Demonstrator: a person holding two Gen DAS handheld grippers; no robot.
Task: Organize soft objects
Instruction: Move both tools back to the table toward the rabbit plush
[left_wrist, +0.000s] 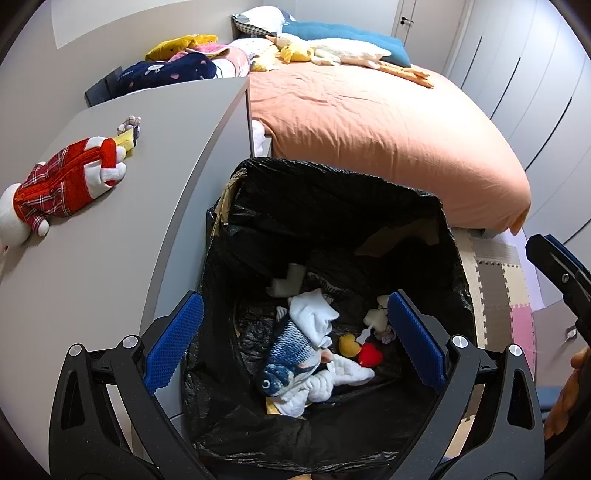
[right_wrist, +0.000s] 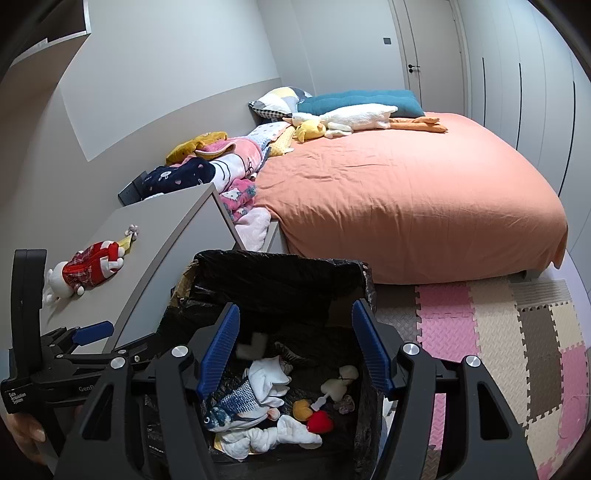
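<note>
A: Two grippers are seen over the bag-lined box (left_wrist: 332, 206). L gripper (left_wrist: 291, 339): jaws spread wide, nothing held btwn the blue pads. R gripper (right_wrist: 293, 354): same, jaws apart, empty.

B: Box contents?

A: Several soft items are piled at the bottom. A blue fish plush (left_wrist: 286, 360) is laid diagonally, head toward the camera. White cloth (left_wrist: 314, 317) is draped over its tail end; more white fabric (left_wrist: 332, 380) is bunched under and beside it. A red heart (left_wrist: 370, 355) and a yellow plush (left_wrist: 349, 345) are seen touching each other, just R of the fish. A cream plush (right_wrist: 340, 382) is further back, next to a small grey bit that can't be identified.

B: Anything left outside?

A: Yes. A white rabbit doll in red plaid (left_wrist: 62, 184) is laid flat on the grey cabinet top (left_wrist: 110, 277), L of the box. A small yellow-and-grey toy (left_wrist: 129, 136) is touching its far end. More soft things are heaped beyond the cabinet: a navy item (right_wrist: 177, 177), pink blankets (right_wrist: 236, 162), a mustard plush (right_wrist: 195, 146).

B: Bed?

A: An orange cover (right_wrist: 406, 192) is spread over it. A long white goose plush (right_wrist: 354, 118), a small yellow plush (right_wrist: 310, 131) and a teal cushion (right_wrist: 362, 99) are near the head end. Foam puzzle mats (right_wrist: 498, 332) are laid on the floor, R of the box.
</note>
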